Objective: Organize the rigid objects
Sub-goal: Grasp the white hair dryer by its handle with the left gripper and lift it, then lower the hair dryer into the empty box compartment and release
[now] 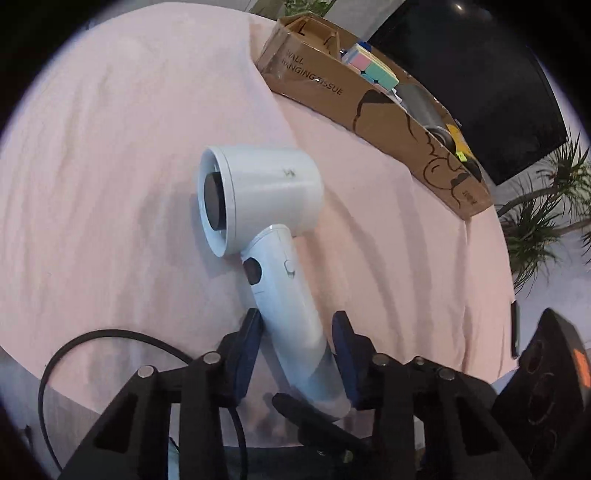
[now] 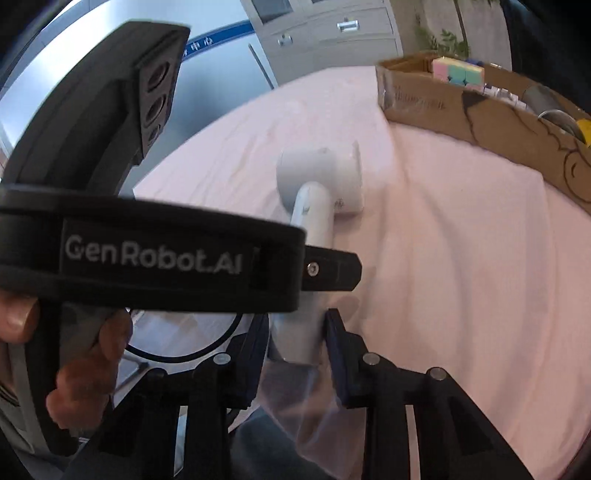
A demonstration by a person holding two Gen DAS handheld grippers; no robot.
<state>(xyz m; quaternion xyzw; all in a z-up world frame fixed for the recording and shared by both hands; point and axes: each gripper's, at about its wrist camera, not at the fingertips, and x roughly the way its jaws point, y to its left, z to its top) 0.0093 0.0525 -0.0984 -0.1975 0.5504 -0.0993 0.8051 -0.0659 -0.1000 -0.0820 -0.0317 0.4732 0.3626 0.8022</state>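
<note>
A white hair dryer (image 1: 266, 206) lies on the pink tablecloth (image 1: 110, 184), barrel pointing left, handle toward me. My left gripper (image 1: 297, 332) straddles the handle's lower end; both blue pads touch its sides. In the right wrist view the same hair dryer (image 2: 325, 173) shows, and my right gripper (image 2: 297, 332) clamps the handle's end from both sides. The left gripper's black body (image 2: 147, 258) crosses that view, held by a hand. A black cord (image 1: 74, 350) trails off the table edge.
A long cardboard box (image 1: 369, 107) stands at the back right of the table, holding a pastel cube (image 1: 373, 64), a grey cylinder and yellow items. A dark screen (image 1: 480, 92) and plants (image 1: 543, 229) lie beyond. Cabinets (image 2: 332, 29) stand behind.
</note>
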